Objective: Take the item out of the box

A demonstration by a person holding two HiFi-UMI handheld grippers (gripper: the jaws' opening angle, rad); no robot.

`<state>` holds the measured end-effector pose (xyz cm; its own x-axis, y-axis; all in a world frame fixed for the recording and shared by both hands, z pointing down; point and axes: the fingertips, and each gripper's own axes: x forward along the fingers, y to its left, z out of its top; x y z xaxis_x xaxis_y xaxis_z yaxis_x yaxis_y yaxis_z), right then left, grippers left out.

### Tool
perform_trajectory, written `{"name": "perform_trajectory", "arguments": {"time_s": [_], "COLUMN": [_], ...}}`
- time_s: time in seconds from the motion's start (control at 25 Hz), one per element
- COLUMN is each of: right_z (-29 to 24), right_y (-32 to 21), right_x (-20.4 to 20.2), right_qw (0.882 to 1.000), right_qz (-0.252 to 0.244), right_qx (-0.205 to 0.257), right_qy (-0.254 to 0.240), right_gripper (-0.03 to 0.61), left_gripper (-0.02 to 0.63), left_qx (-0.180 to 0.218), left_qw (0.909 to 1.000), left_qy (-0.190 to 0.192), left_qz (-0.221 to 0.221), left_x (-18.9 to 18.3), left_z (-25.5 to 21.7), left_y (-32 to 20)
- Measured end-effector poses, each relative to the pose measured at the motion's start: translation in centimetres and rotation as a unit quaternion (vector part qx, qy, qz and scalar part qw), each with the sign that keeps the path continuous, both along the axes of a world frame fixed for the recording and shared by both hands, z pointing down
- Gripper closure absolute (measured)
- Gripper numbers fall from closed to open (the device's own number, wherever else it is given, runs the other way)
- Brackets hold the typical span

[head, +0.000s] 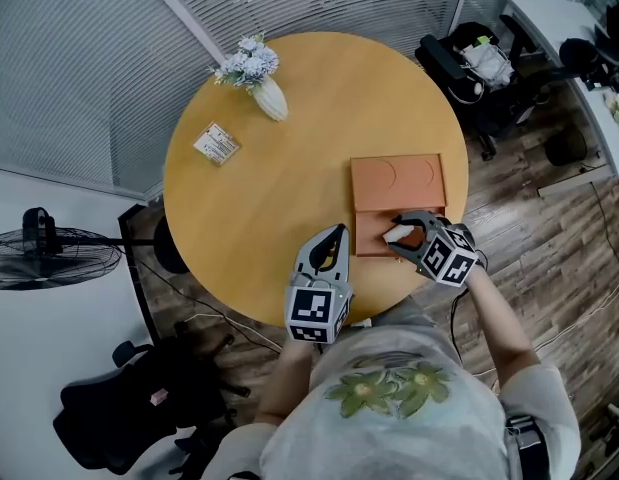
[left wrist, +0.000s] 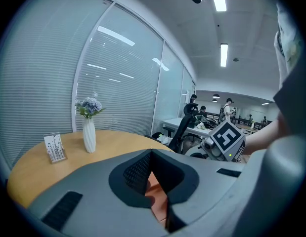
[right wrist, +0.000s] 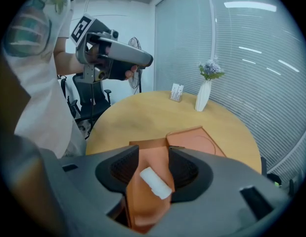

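An orange box [head: 374,238] lies open near the round table's [head: 269,188] front right edge, its lid [head: 399,180] flat behind it. A small white item [head: 397,234] rests in the box's base. My right gripper [head: 403,230] hovers over that base, open, its jaws on either side of the white item [right wrist: 154,182]; whether they touch it is unclear. In the right gripper view the box [right wrist: 148,152] fills the gap between the jaws of the right gripper [right wrist: 153,171]. My left gripper [head: 337,234] is held above the table's front edge, left of the box, with its tips together and nothing in them.
A white vase of flowers [head: 261,76] and a small card stand [head: 217,144] sit at the table's far left. Beyond the table are a floor fan [head: 39,248], a black chair [head: 129,408] and office chairs [head: 479,68].
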<state>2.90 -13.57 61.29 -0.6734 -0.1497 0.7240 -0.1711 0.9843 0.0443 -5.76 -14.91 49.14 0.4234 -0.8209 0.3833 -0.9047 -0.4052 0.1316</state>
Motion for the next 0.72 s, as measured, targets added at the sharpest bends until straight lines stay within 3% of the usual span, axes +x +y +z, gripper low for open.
{"name": "perform_trajectory", "arguments": {"time_s": [0.4,0.72], "right_z": [3.8,6.9], "right_y": [0.3,0.1], "right_x": [0.4,1.1], "right_qw": [0.997,0.989], "right_qz": [-0.049,-0.089], "right_qx": [-0.019,-0.009], "right_qy": [0.059,0.12], "right_gripper": [0.383,0.383], "left_gripper": [0.611,0.611], "left_qx": [-0.015,-0.029], "left_qw": [0.9999,0.9995], "left_qy": [0.0,0.0], "left_qz": [-0.007,-0.013], "left_x": [-0.3,-0.6], "left_z": [1.1,2.3], "left_y": [-0.7,-1.0]}}
